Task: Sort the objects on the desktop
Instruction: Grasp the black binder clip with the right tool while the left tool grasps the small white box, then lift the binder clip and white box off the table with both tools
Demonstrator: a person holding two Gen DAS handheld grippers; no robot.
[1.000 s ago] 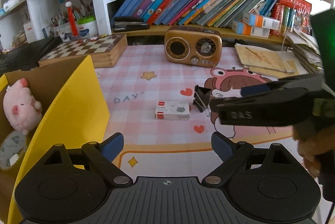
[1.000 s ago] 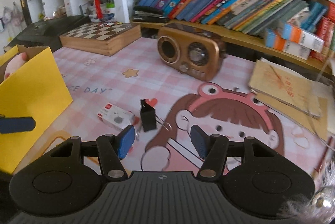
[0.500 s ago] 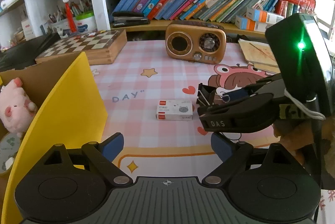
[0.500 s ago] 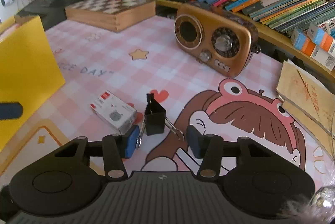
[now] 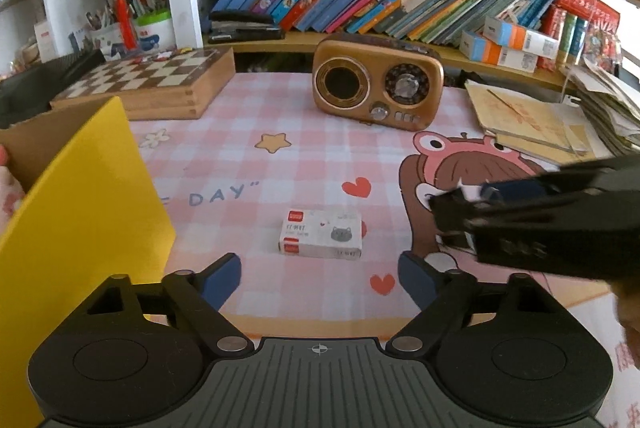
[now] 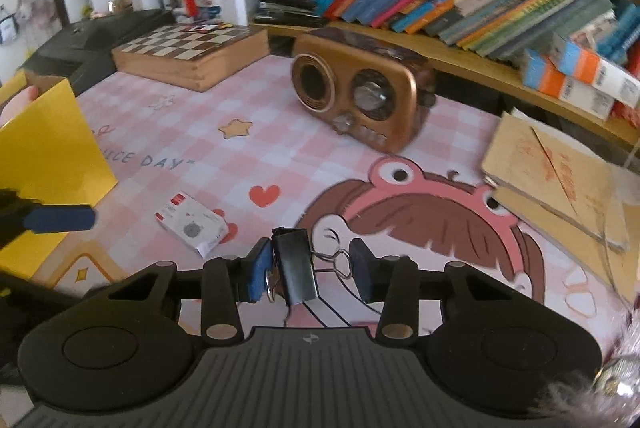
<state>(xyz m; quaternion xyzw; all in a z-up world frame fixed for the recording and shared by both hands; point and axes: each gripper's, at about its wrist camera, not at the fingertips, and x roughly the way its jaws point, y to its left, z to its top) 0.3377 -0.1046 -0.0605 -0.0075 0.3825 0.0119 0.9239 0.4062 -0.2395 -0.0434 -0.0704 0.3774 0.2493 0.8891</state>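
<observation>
A black binder clip (image 6: 296, 268) sits between the pads of my right gripper (image 6: 311, 268). Its jaws are closing: the left pad is against the clip's side and the right pad meets its wire handle. In the left wrist view that gripper (image 5: 540, 220) crosses in from the right, blurred. A small white box with red labels (image 5: 320, 238) lies flat on the pink checked mat, just ahead of my left gripper (image 5: 318, 278). The left gripper's jaws are wide and narrowing, with nothing between them. The white box (image 6: 192, 226) lies left of the clip.
An open cardboard box with a yellow flap (image 5: 80, 228) stands at the left. A brown retro radio (image 5: 378, 84) and a wooden chessboard case (image 5: 148, 84) stand at the back, below shelves of books. Stacked papers (image 5: 540, 124) lie at the right.
My right gripper has moved forward over the binder clip and narrowed its jaws around it. My left gripper has come closer to the white box, its jaws a little narrower.
</observation>
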